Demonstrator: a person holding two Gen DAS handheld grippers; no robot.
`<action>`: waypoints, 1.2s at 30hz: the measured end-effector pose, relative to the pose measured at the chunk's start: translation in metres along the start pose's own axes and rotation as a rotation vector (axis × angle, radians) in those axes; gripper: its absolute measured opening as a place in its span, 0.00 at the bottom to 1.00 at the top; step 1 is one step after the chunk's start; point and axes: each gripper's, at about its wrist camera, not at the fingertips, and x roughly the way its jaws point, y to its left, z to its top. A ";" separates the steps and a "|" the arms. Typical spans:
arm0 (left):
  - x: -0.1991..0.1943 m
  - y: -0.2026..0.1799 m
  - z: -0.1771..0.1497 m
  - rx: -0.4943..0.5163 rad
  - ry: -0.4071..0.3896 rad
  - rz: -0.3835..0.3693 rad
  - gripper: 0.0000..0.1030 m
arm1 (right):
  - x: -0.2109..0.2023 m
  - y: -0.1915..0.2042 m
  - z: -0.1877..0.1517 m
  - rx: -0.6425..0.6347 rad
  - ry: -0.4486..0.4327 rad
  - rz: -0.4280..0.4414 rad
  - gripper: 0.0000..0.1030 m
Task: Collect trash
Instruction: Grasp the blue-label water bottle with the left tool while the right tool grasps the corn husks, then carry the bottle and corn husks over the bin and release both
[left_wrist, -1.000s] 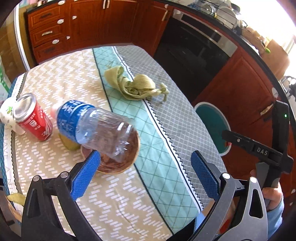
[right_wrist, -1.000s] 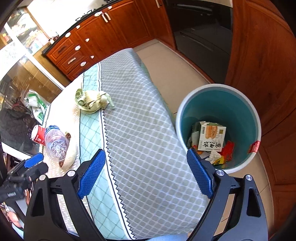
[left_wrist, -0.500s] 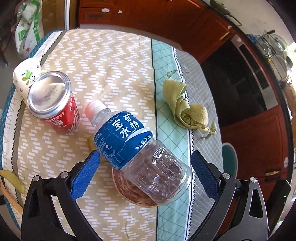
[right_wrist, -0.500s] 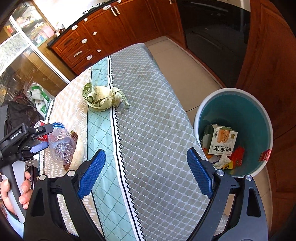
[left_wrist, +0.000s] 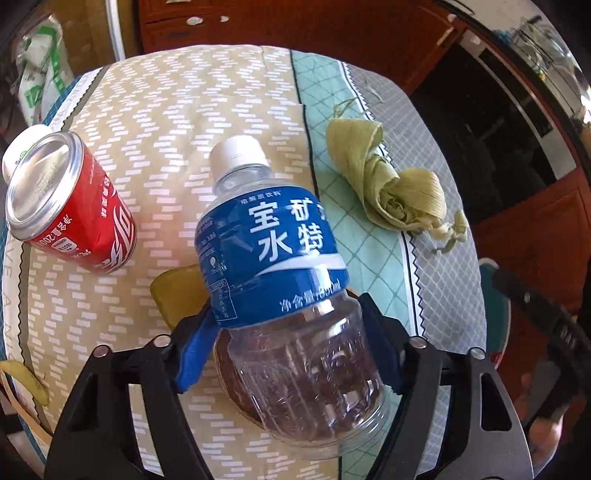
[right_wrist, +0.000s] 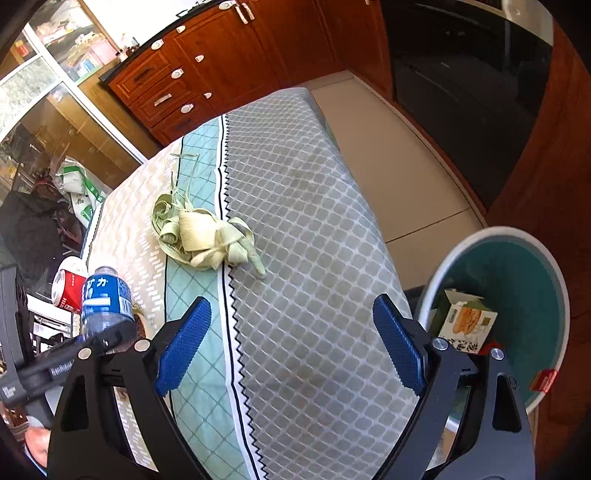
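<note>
The left hand-held gripper (left_wrist: 291, 343) has dropped over the bottle (left_wrist: 284, 280) and its jaws have just been closing; the blue pads now sit against both sides of the clear lower body, below the blue label, so it looks clamped on the bottle. A second ago the jaws stood wide, short of the bottle. To my eye that makes the pick-up nearly made, with the lift and the carry to the bin (right_wrist: 524, 258) left to do.

The bottle lies tilted, cap away from the hand, its base over a small brown bowl (left_wrist: 236, 391) on the surface (left_wrist: 166, 122). A red can (left_wrist: 70, 203) stands just beside it and a bundle of green leaves (left_wrist: 388, 184) lies further off.

The right hand-held gripper (right_wrist: 291, 347) hangs with its jaws wide apart and nothing between them, above the grey part of the cloth.

The bin stands on the floor by the surface's corner. Inside it I see a carton (right_wrist: 465, 321) and some red wrapper scraps; the rest is hidden.
</note>
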 end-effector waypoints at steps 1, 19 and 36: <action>-0.002 0.001 -0.002 0.018 -0.004 -0.003 0.68 | 0.005 0.005 0.006 -0.014 0.001 0.009 0.83; -0.033 0.017 -0.022 0.137 -0.053 -0.064 0.67 | 0.085 0.080 0.030 -0.218 0.090 0.034 0.38; -0.101 -0.041 -0.048 0.273 -0.180 -0.129 0.67 | -0.059 0.011 -0.024 -0.053 -0.084 0.081 0.35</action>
